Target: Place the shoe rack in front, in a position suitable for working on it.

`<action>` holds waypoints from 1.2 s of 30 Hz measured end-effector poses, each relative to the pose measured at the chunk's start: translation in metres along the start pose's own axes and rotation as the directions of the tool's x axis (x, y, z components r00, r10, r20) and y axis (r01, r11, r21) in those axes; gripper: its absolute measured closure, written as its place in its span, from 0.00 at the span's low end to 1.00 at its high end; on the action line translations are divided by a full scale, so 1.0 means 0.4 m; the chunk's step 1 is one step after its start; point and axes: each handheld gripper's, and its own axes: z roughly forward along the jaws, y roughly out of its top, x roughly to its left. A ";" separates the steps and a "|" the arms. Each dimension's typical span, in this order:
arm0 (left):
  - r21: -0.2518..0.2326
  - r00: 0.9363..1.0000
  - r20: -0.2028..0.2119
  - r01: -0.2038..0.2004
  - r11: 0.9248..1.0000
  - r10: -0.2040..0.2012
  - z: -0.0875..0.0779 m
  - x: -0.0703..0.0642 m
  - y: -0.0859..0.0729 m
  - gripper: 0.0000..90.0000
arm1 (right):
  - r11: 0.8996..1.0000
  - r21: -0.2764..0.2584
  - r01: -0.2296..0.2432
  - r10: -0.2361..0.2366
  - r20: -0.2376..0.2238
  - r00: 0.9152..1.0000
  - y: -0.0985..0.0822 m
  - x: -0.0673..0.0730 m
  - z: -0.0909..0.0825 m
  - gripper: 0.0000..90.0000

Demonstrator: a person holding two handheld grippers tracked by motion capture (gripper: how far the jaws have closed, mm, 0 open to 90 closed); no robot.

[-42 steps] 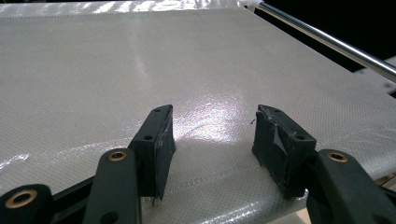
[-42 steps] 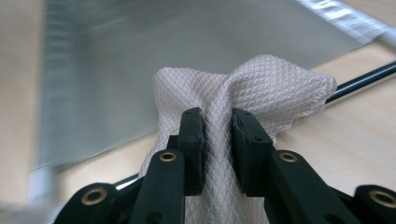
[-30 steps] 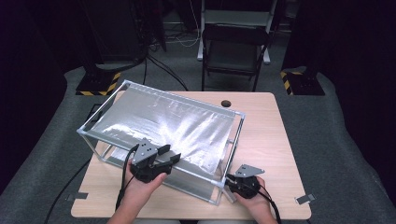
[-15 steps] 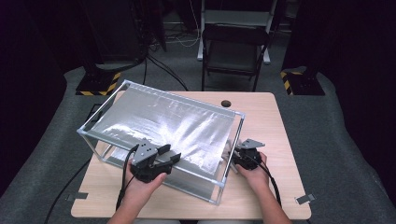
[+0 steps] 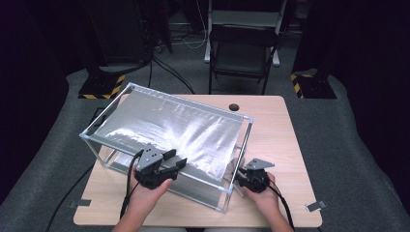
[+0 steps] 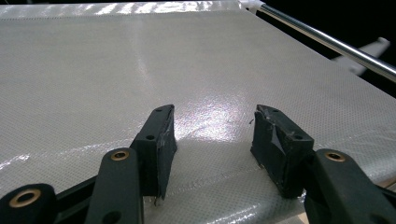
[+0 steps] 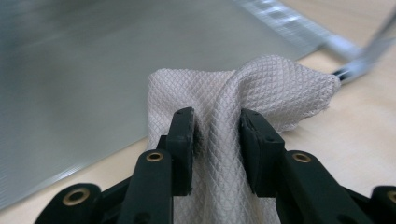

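Observation:
A metal frame point(image 5: 245, 140) stands on the wooden table point(image 5: 285, 154) with a shiny silver sheet point(image 5: 179, 128) stretched over its top. My left gripper point(image 5: 175, 163) rests on the sheet's near edge; in the left gripper view its jaws point(image 6: 212, 133) stand open, flat on the sheet point(image 6: 140, 60). At the frame's near right corner, my right gripper point(image 5: 241, 178) is shut on a white waffle-weave cloth point(image 7: 261, 84). That gripper point(image 7: 217, 130) has the cloth bunched between its pads, and its jaws have just been opening a little. The cloth point(image 5: 233, 168) touches the frame's corner post.
A dark folding chair point(image 5: 239, 53) stands beyond the table's far edge. A small round hole point(image 5: 234, 107) sits in the tabletop behind the frame. Cables trail from both grippers over the near edge. Bare table lies to the right of the frame.
My right hand went from the table's front edge up along the frame's right side, then came back to the near right corner. The left hand stayed put.

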 end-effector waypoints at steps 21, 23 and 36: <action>0.002 1.000 0.005 0.006 1.000 -0.006 -0.001 0.002 -0.001 0.54 | 0.989 0.003 0.151 -0.150 -0.034 0.988 -0.032 0.090 -0.038 0.75; 0.002 1.000 0.005 0.006 1.000 -0.006 -0.001 0.002 -0.001 0.54 | 0.989 -0.005 0.150 -0.150 0.013 0.989 -0.020 0.074 -0.023 0.75; -0.003 1.000 0.004 0.000 1.000 0.000 0.002 0.003 -0.001 0.54 | 0.999 -0.009 0.034 -0.034 0.078 0.996 0.033 -0.054 0.039 0.72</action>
